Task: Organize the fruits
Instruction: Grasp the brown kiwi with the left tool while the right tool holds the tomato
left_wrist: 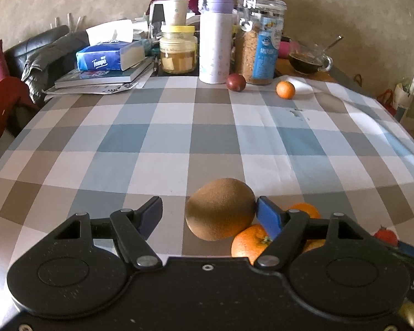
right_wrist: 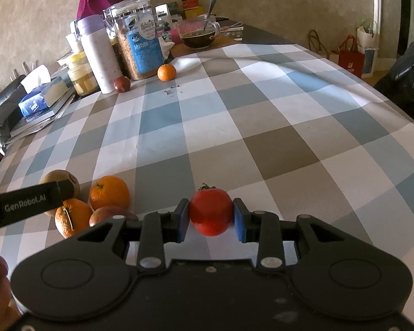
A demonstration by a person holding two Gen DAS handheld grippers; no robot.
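In the left wrist view, the left gripper (left_wrist: 209,215) is seen spread wide over the checked tablecloth (left_wrist: 179,138). A kiwi (left_wrist: 220,208) lies between its fingers, touched by the right-hand blue pad (left_wrist: 269,219) and well clear of the other. Just beside the kiwi, partly hidden under the finger linkage, an orange (left_wrist: 248,244) is seen, with a second orange (left_wrist: 305,210) behind it. Far across the cloth, a dark red fruit (left_wrist: 235,82) and a small mandarin (left_wrist: 285,89) are found near a white flask (left_wrist: 215,38) and a cereal jar (left_wrist: 259,41).

In the right wrist view, the right gripper (right_wrist: 211,216) is closed narrowly on a red tomato (right_wrist: 210,211), which is pressed by both blue pads just above the cloth. To the left, the kiwi (right_wrist: 58,178), two oranges (right_wrist: 109,192) and a reddish fruit (right_wrist: 105,214) are grouped closely together, partly covered by the left gripper's black finger (right_wrist: 27,202). The mandarin (right_wrist: 166,72) is seen far off by the jar.
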